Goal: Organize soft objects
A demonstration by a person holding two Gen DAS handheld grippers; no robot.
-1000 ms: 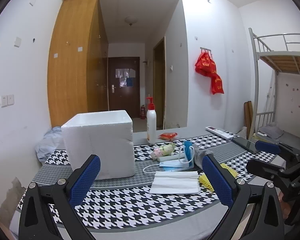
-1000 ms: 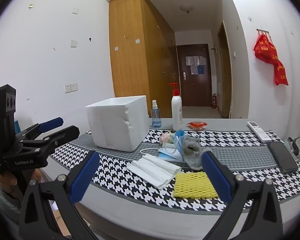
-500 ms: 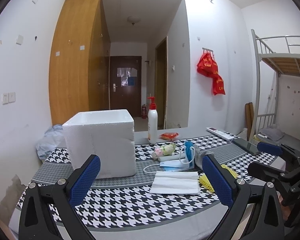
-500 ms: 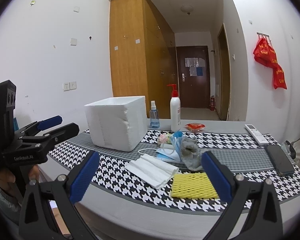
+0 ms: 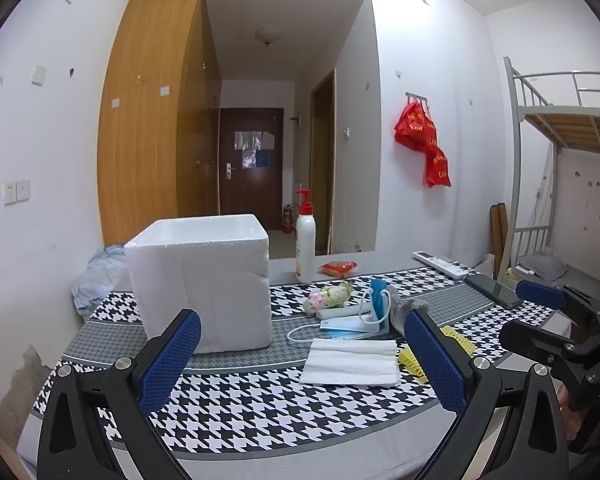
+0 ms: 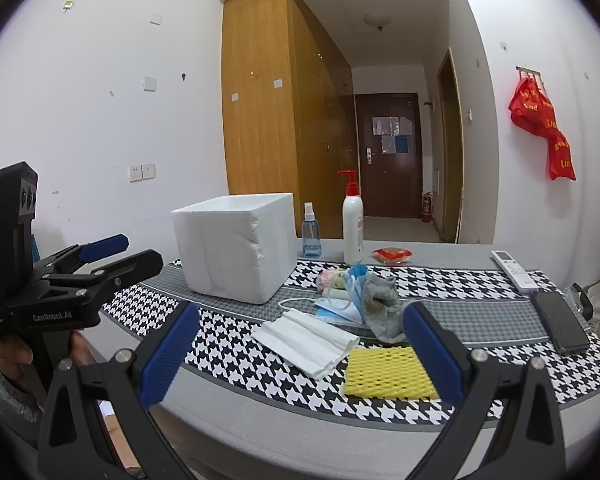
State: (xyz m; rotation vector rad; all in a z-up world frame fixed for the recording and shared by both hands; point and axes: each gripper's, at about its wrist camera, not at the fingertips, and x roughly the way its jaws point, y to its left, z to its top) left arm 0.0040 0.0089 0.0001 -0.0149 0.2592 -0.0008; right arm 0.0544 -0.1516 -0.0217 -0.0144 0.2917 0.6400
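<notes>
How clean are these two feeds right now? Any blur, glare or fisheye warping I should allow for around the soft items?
Left wrist view: sharp, evenly lit, no glare; door frames and bunk bed bow toward the edges, dark corner vignette. Right wrist view: equally crisp; yellow foam net and white cloth clearly textured, shadows faint; table edge curves. Left gripper and right gripper fingers loom large in the foreground.

Yellow sponge [image 6: 390,374], houndstooth cloth [image 6: 260,364], seemingly grey sock [image 6: 382,308].
</notes>
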